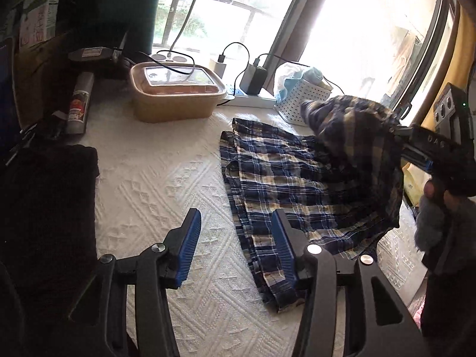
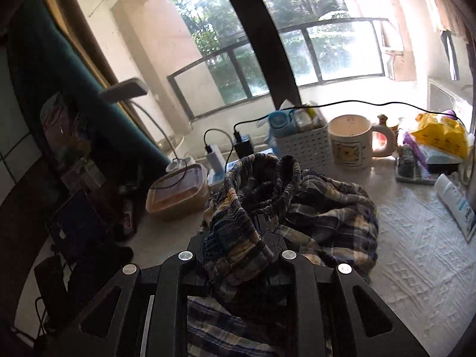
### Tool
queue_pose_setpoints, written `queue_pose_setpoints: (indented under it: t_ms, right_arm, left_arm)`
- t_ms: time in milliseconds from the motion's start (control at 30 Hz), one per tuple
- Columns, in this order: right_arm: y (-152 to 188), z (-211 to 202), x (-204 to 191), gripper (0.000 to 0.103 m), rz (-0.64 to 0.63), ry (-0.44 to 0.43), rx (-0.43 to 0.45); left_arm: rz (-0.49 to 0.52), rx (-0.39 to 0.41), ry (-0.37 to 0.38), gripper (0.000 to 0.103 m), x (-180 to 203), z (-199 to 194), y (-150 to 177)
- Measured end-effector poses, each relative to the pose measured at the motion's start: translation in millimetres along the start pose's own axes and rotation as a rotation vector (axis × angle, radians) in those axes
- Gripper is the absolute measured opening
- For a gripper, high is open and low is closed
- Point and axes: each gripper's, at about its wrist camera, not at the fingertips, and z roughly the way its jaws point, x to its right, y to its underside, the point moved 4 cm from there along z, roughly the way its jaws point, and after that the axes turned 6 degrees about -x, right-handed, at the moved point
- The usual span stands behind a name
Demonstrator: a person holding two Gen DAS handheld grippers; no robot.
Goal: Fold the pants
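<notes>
Nearest my left camera, the left gripper (image 1: 236,239) hangs with its blue-padded jaws apart and nothing between them; one pad hovers over bare cloth, the other over the near edge of the plaid pants (image 1: 276,178). I see the pants lying on the white textured tablecloth (image 1: 166,184), spread flat on their left part, while their right part is lifted off the table.

On the right, the right gripper (image 1: 397,136) is clamped on that lifted part. From my right camera I see the same gripper (image 2: 238,253) with its jaws drawn close on a bunch of the fabric, and the gathered elastic waistband (image 2: 267,178) stands up in a loop just beyond the fingers. A hand (image 1: 437,196) holds this tool at the right edge of the left view.

Left of the pants, a dark folded cloth (image 1: 47,196) lies on the table, well apart from them. Farther back stand a brown lidded food container (image 1: 175,101) and, beside it, a spray can (image 1: 78,104) on its side. Behind the pants sit a white perforated basket (image 1: 300,101) and chargers plugged into a power strip (image 1: 253,96). In the right view a cream mug (image 2: 354,142) stands beside the basket, with a yellow bag (image 2: 440,132) farther right, under the window (image 2: 297,59).
</notes>
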Motion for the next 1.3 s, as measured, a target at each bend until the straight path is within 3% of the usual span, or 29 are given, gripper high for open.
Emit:
queue_pose_setpoints:
  t_ms: [200, 400, 467, 500, 533, 633, 767, 1000, 1233, 1300]
  right_arm:
    - [33, 65, -60, 0.024, -0.067, -0.043, -0.132]
    - [57, 99, -87, 0.026, -0.148, 0.005, -0.246]
    - [65, 102, -89, 0.045, -0.181, -0.011, -0.270]
    - [69, 101, -90, 0.078, -0.190, -0.030, -0.273]
    - [71, 97, -92, 0.099, -0.198, -0.051, -0.261]
    - [79, 83, -94, 0.100, -0.222, -0.090, -0.248]
    - [78, 51, -79, 0.100, -0.199, -0.067, -0.176]
    - [64, 5, -7, 0.100, -0.118, 0.088, -0.064]
    - [53, -15, 61, 0.100, -0.037, 0.159, -0.010]
    - [50, -16, 72, 0.100, -0.022, 0.161, 0.002]
  left_arm:
    - [-0.032, 0.008, -0.006, 0.050, -20, -9, 5]
    - [-0.053, 0.006, -0.015, 0.050, -33, -8, 7]
    - [-0.054, 0.006, -0.017, 0.050, -34, -8, 7]
    - [-0.053, 0.005, -0.016, 0.050, -34, -7, 6]
    - [-0.052, 0.005, -0.017, 0.050, -33, -7, 6]
    - [-0.044, 0.003, -0.021, 0.051, -29, -5, 2]
    - [-0.003, 0.011, -0.017, 0.051, -14, -5, -7]
    - [0.156, 0.019, 0.032, 0.051, 36, 13, -34]
    - [0.267, -0.064, 0.067, 0.050, 69, 57, -61]
    - [0.270, -0.109, 0.010, 0.049, 66, 76, -66]
